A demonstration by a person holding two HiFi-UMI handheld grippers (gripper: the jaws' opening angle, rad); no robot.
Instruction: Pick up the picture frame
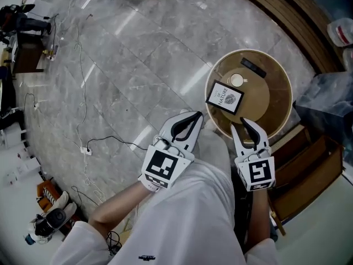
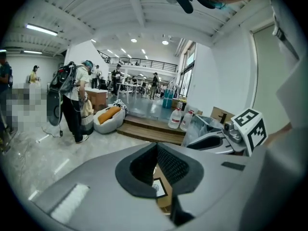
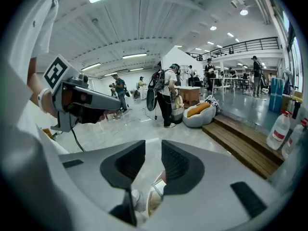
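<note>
The picture frame point(image 1: 224, 97), black-edged with a white printed card, lies flat on the near left part of a small round wooden table point(image 1: 278, 101). My left gripper point(image 1: 196, 115) hovers just short of the table's near left rim, and its jaws meet at the tips with nothing in them. My right gripper point(image 1: 244, 122) hangs over the table's near rim, to the right of the frame, its jaws apart and empty. In the left gripper view a corner of the frame point(image 2: 159, 189) shows below the shut jaws point(image 2: 156, 147). The right gripper view shows a clear gap between the right gripper's point(image 3: 153, 154) pads.
A white round cup point(image 1: 237, 80) and a small black object point(image 1: 253, 67) lie on the table behind the frame. A wooden crate point(image 1: 309, 167) stands to the right, and a curved wooden step point(image 1: 287, 15) runs behind. Cables and a power strip point(image 1: 85, 149) cross the marble floor at left.
</note>
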